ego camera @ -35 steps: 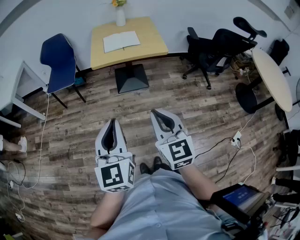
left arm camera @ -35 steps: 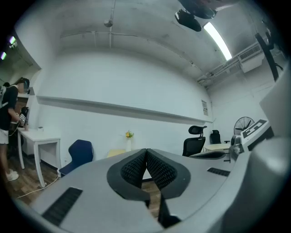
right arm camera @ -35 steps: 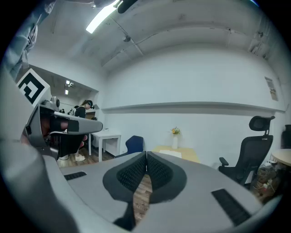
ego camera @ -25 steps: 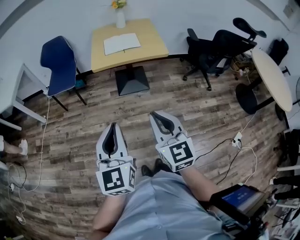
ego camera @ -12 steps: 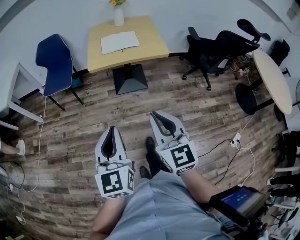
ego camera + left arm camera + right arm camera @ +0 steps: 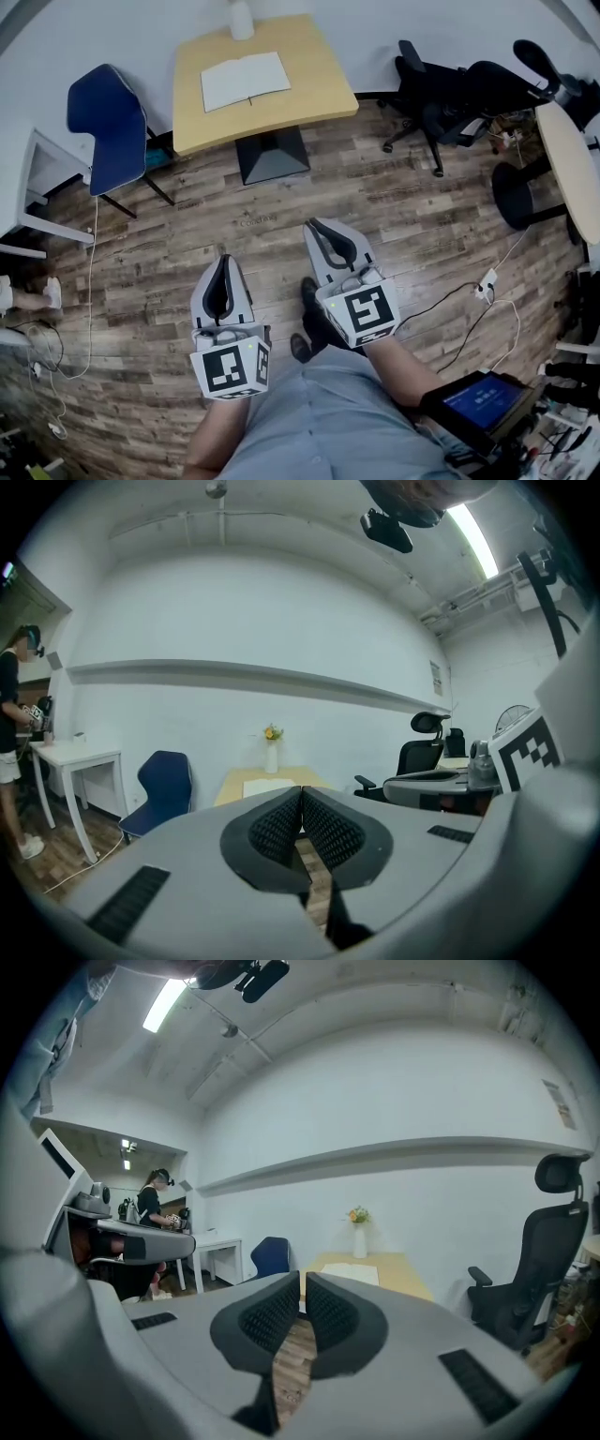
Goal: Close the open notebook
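Observation:
The open notebook (image 6: 244,80) lies flat, white pages up, on the yellow wooden table (image 6: 309,89) far ahead against the wall. It shows small in the left gripper view (image 6: 269,787) and the right gripper view (image 6: 352,1271). My left gripper (image 6: 223,261) and right gripper (image 6: 315,226) are held side by side over the wood floor, well short of the table, pointing toward it. Both are shut with nothing between the jaws, left (image 6: 302,789) and right (image 6: 302,1277).
A white vase (image 6: 241,19) with flowers stands behind the notebook. A blue chair (image 6: 103,127) sits left of the table and a black office chair (image 6: 450,94) to its right. A round table (image 6: 574,169), floor cables (image 6: 487,281) and a white desk (image 6: 28,187) flank the floor. A person (image 6: 153,1208) stands at the left.
The table and notebook have come nearer and larger in the head view. Both grippers have travelled forward with the walking person, whose foot has stepped ahead. Jaws stay shut.

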`<state>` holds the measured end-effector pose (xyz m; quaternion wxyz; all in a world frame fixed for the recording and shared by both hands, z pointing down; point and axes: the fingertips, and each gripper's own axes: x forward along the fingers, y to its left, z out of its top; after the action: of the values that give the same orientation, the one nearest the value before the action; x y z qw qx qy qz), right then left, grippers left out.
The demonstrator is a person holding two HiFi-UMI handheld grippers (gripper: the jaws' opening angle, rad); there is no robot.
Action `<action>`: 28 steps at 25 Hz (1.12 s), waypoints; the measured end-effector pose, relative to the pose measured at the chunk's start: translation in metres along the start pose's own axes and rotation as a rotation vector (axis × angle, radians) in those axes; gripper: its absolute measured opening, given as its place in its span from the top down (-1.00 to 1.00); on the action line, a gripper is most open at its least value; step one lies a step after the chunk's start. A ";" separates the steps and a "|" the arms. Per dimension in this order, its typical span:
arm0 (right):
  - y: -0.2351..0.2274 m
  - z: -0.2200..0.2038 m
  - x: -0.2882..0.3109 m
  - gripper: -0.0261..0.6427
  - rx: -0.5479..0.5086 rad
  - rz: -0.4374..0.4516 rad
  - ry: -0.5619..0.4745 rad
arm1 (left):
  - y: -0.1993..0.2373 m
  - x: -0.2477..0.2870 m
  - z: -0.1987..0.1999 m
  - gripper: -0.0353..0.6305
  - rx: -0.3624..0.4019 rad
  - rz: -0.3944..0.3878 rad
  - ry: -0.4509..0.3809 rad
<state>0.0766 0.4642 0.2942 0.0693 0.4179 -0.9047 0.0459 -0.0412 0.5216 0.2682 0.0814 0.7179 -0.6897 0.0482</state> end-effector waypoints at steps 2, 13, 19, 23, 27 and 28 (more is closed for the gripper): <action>-0.017 0.000 0.021 0.78 0.005 0.009 0.003 | 0.000 0.027 0.003 0.83 0.005 0.003 0.012; -0.104 0.043 0.097 0.78 0.010 0.059 -0.042 | -0.019 0.131 0.061 0.83 0.053 0.048 -0.057; -0.109 0.043 0.126 0.77 -0.007 0.083 -0.036 | -0.005 0.147 0.060 0.83 0.039 0.086 -0.056; -0.111 0.039 0.145 0.78 -0.012 0.100 -0.017 | 0.008 0.162 0.054 0.83 0.020 0.105 -0.046; -0.125 0.030 0.188 0.78 -0.007 0.104 0.007 | 0.030 0.208 0.049 0.83 0.004 0.108 -0.029; -0.130 0.027 0.200 0.78 -0.003 0.103 0.016 | 0.035 0.222 0.047 0.83 0.002 0.105 -0.022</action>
<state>0.0451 0.2268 0.3037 0.0745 0.3704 -0.9244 0.0513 -0.0686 0.2937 0.2642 0.0706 0.6814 -0.7271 0.0452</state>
